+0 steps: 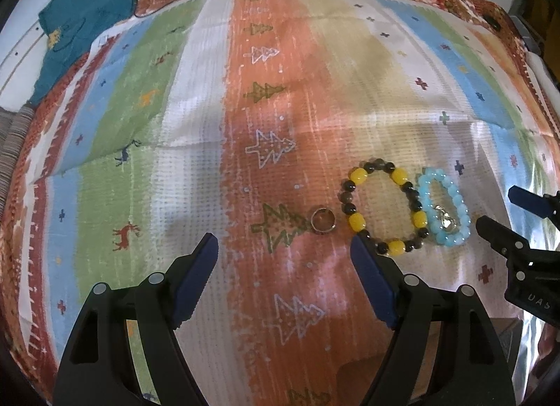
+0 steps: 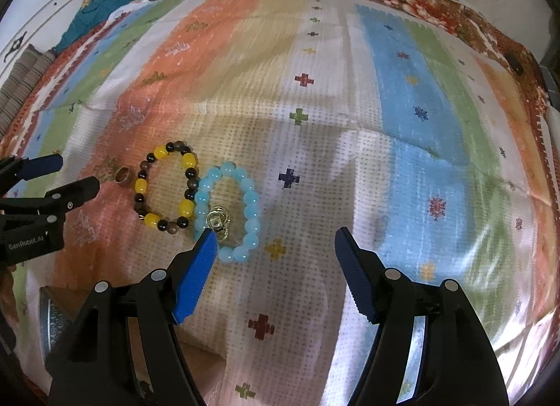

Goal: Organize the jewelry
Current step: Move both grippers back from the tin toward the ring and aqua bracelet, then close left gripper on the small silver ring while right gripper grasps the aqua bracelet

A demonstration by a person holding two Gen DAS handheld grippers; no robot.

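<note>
Both the left tongs (image 1: 283, 248) and right tongs (image 2: 274, 241) gape apart, empty, above the striped cloth (image 1: 196, 108); ring (image 1: 323, 220), yellow-and-dark bracelet (image 1: 360, 222) and blue bracelet (image 1: 458, 196) lie side by side.

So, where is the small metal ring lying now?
The ring lies flat on the striped cloth, just left of the yellow-and-dark bead bracelet, ahead of the open left gripper. In the right wrist view it sits at the far left of the jewelry row.

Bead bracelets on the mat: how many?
2. The yellow-and-dark bead bracelet lies just right of the ring; the light blue bead bracelet touches its right side, with a small metal piece inside its loop. None looks hidden.
</note>
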